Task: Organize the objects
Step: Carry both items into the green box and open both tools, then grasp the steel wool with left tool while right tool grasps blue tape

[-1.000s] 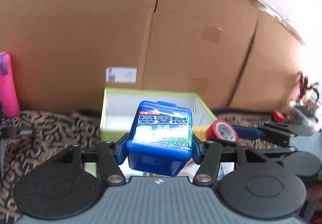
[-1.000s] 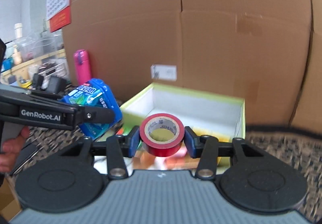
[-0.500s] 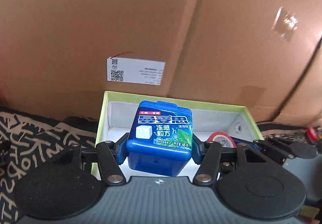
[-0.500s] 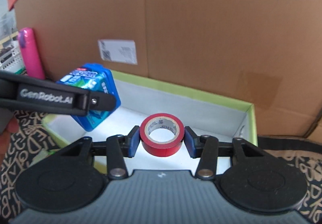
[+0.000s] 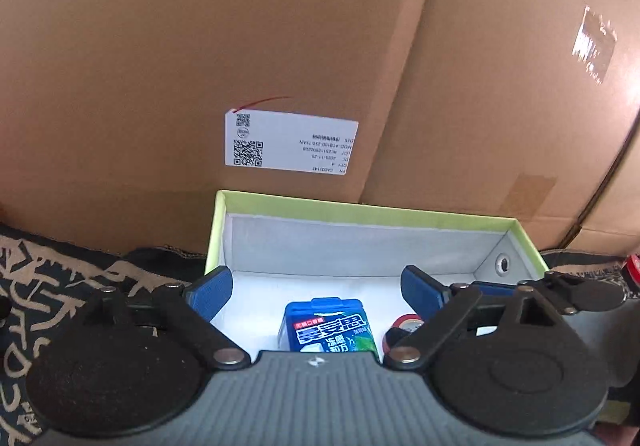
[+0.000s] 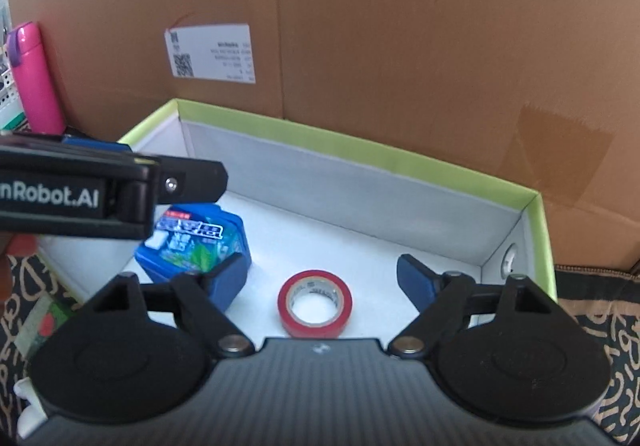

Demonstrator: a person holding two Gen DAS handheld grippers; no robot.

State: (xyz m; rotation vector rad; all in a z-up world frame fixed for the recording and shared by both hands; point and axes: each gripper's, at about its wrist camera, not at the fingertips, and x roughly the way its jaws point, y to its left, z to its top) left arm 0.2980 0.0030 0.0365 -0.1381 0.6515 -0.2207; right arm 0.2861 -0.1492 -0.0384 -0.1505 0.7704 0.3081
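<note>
Inside, boxy blue tin (image 6: 196,246), glossy red tape ring (image 6: 315,303)

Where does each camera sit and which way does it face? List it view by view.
Left wrist: on the left gripper, looking down into the green-rimmed box; its open fingers show.
Right wrist: on the right gripper, facing the same box; its open fingers, the left gripper alongside.
Shared: blue gum box, red tape roll, cardboard carton.

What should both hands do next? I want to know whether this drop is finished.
Probably lift both away. The left gripper and right gripper have just been opening their jaws and grip nothing; the blue gum box and red tape roll lie on the floor of the green-rimmed box.
</note>
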